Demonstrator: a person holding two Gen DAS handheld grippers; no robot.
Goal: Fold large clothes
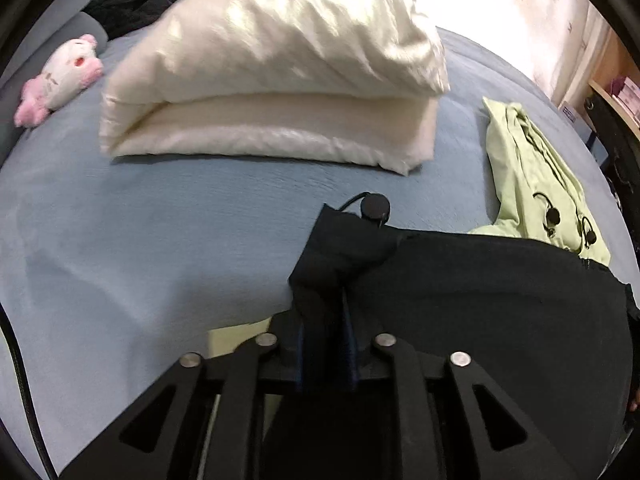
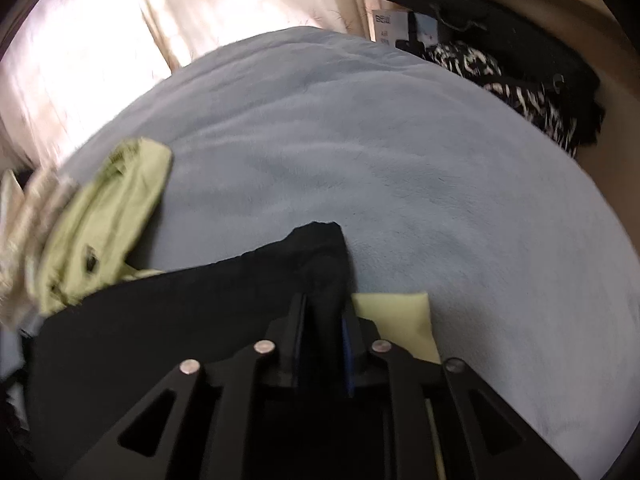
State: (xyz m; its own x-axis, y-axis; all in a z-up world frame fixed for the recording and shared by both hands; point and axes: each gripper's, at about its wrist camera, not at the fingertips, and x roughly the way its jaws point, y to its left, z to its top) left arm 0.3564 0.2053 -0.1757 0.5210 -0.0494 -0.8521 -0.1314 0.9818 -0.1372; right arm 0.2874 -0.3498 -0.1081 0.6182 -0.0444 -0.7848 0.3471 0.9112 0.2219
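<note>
A large black garment (image 1: 500, 292) is stretched between both grippers above the light blue bed (image 1: 140, 232). My left gripper (image 1: 326, 300) is shut on its left corner, where a black cord stopper (image 1: 375, 206) sticks out. My right gripper (image 2: 325, 304) is shut on the other corner of the black garment (image 2: 180, 312). A light green jacket (image 1: 536, 184) lies on the bed beyond the black cloth; it also shows in the right wrist view (image 2: 108, 208). A pale green piece (image 2: 396, 320) shows under the right gripper.
A folded white duvet (image 1: 272, 92) lies at the back of the bed. A pink and white plush toy (image 1: 60, 80) and dark clothes (image 1: 132, 0) lie at the far left. Curtains (image 2: 100, 28), a shelf and a black-and-white patterned item (image 2: 520, 92) border the bed (image 2: 400, 152).
</note>
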